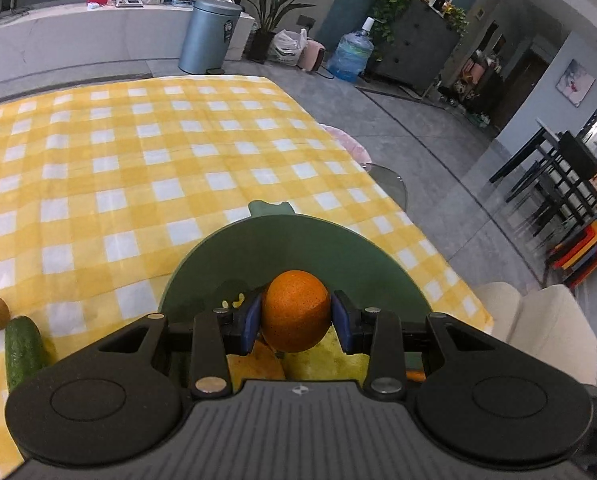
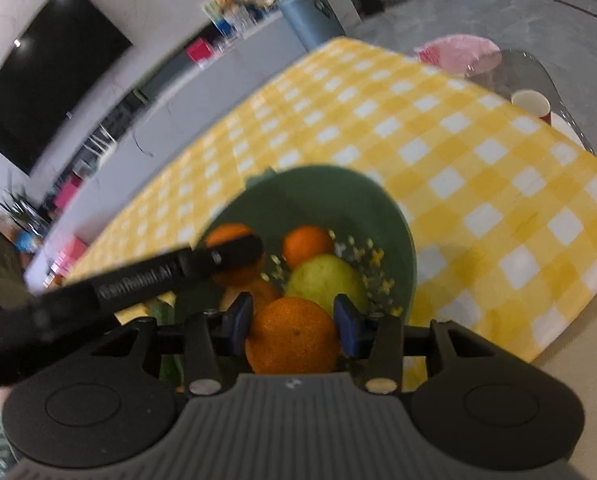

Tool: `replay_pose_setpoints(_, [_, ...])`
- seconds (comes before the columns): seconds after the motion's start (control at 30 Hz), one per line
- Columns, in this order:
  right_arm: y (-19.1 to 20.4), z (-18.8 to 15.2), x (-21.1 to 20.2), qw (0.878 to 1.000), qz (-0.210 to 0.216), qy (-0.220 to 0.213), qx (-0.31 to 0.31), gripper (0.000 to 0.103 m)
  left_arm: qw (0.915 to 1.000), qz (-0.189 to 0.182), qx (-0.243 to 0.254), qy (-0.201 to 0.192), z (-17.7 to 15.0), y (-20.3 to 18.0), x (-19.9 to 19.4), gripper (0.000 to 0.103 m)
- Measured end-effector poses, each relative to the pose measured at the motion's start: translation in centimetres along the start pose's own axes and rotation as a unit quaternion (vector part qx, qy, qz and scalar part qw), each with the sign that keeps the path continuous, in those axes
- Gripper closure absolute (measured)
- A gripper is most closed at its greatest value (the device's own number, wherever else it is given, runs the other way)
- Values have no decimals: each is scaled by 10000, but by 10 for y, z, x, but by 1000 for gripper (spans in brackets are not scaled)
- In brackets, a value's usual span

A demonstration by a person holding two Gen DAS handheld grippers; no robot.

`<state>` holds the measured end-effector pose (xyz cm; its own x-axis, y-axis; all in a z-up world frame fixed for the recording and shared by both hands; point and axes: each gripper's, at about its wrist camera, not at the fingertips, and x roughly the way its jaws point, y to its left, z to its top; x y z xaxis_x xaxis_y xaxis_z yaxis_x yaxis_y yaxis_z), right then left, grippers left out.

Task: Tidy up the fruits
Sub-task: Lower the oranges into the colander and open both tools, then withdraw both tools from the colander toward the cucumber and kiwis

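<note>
Left gripper (image 1: 296,312) above green plate (image 1: 338,248), fingers clamping an orange (image 1: 295,310); right gripper's (image 2: 293,320) grip unclear.

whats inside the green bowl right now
In the right wrist view, the green bowl holds a yellow-green pear and several oranges. The left gripper covers part of one orange, and the bowl's near side is hidden behind the right gripper.

A lived-in home: wall television (image 2: 46,76), potted plant (image 1: 272,8), pedal bin (image 1: 208,36), water jug (image 1: 350,56), dining chairs (image 1: 554,184).
</note>
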<state>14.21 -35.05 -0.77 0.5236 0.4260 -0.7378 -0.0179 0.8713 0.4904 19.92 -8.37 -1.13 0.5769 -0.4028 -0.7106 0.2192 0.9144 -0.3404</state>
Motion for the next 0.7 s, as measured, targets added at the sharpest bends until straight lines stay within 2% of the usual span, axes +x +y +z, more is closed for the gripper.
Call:
replay_pose_setpoints(0.1, [-3, -2, 6, 9996, -221, 148, -6, 60, 9998, 107, 141, -40, -3, -3, -4, 61])
replay_pose_setpoints(0.17, [-6, -1, 3, 9998, -68, 127, 125, 47, 9995, 205, 150, -196, -3, -3, -9, 59])
replay_pose_setpoints(0.2, [-6, 0, 1, 9998, 25, 69, 161, 38, 9993, 229, 133, -264, -2, -2, -11, 55])
replay_pose_setpoints(0.23, [-4, 0, -2, 9999, 45, -20, 145, 33, 9992, 218, 131, -307, -1, -2, -14, 51])
replay_pose_setpoints(0.33, [-3, 1, -7, 9995, -180, -233, 139, 33, 9988, 247, 158, -384, 2, -4, -21, 46])
replay_pose_setpoints(0.53, [-19, 4, -15, 9958, 3, -544, 739, 33, 9985, 349, 126, -403, 1, -4, -32, 33])
replay_pose_setpoints(0.7, [-15, 4, -12, 9964, 1, -457, 715, 33, 9977, 538, 107, -388, -2, -6, -42, 32])
